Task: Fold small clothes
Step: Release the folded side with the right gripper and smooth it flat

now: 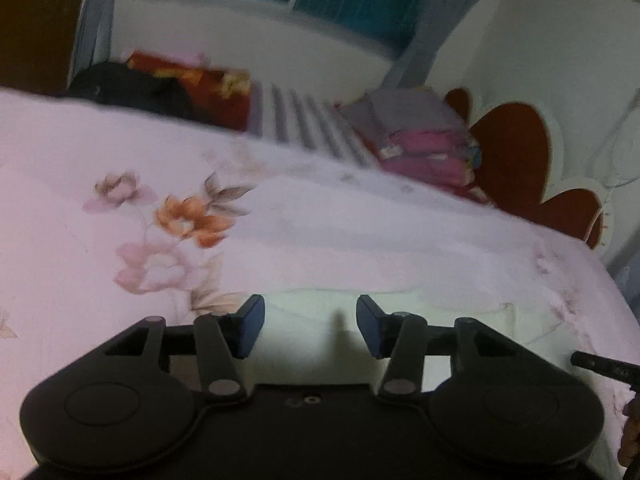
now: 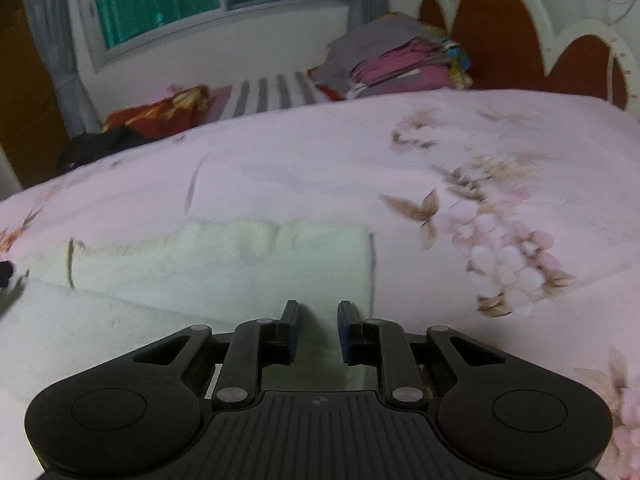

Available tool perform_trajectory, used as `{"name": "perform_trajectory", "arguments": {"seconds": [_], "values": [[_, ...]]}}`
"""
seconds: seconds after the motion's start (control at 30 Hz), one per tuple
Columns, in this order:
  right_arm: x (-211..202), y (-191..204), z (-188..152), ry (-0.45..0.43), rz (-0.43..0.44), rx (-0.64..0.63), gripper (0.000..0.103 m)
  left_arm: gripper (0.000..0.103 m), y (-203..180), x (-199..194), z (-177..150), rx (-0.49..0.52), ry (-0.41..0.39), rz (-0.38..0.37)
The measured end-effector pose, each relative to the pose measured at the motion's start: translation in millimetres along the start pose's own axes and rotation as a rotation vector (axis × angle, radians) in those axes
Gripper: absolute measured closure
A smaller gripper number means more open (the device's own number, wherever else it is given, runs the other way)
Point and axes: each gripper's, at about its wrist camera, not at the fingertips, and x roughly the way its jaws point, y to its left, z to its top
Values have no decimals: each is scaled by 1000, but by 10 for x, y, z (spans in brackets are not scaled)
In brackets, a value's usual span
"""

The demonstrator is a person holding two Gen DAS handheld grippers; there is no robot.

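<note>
The pale cream folded cloth (image 2: pixel 224 264) lay flat on the pink flowered bed sheet (image 2: pixel 360 168). The left tool (image 1: pixel 310 326) was let go, its jaws apart over the cloth with nothing between them. The right tool (image 2: pixel 318 330) was also let go, jaws a little apart above the cloth's near edge. A pile of folded pink and grey clothes (image 2: pixel 400 64) sat by the headboard (image 2: pixel 500 32).

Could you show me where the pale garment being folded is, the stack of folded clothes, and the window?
pale garment (image 2: pixel 224 264): right wrist view, middle of its folded top layer.
stack of folded clothes (image 2: pixel 400 60): right wrist view, pink layers.
window (image 2: pixel 160 0): right wrist view, green pane.
</note>
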Motion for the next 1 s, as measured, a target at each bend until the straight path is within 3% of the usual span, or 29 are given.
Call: {"name": "perform_trajectory", "arguments": {"seconds": [0.1,0.17,0.23,0.27,0.3,0.4,0.43,0.5,0.57,0.63,0.73,0.8,0.87,0.93,1.0], "values": [[-122,268,-9,-34,106,8,84,51,-534,-9,-211,95,14,-39],[-53,662,-56,-10,195,-55,84,49,-877,34,-367,186,17,-19],[10,972,-108,10,271,-93,81,45,-1005,99,-496,206,29,-5],[36,1083,-136,18,288,-121,59,44,-987,118,-537,212,33,10],[63,1155,-166,18,284,-150,46,45,-924,131,-567,226,45,51],[86,986,-183,2,230,-171,48,47,-509,-56,-602,227,32,120],[64,831,-169,-8,162,-162,51,45,-356,-129,-615,227,36,167],[86,489,-139,6,36,-139,54,44,-161,-260,-597,184,57,177],[28,231,-85,14,59,-62,54,47,-108,-422,-566,155,42,164],[-167,238,-68,-40,54,-75,54,47,-203,-588,-593,166,-3,176],[-397,374,-161,-78,125,-90,54,47,-455,-704,-681,183,-40,107],[-427,515,-273,-59,165,-116,54,47,-647,-603,-772,241,-18,88],[-397,617,-381,-27,196,-133,54,47,-659,-468,-867,237,30,101],[-366,600,-448,-4,187,-130,54,46,-545,-470,-934,210,26,119],[-331,387,-478,0,116,-100,55,46,-425,-531,-960,189,31,124]]}}
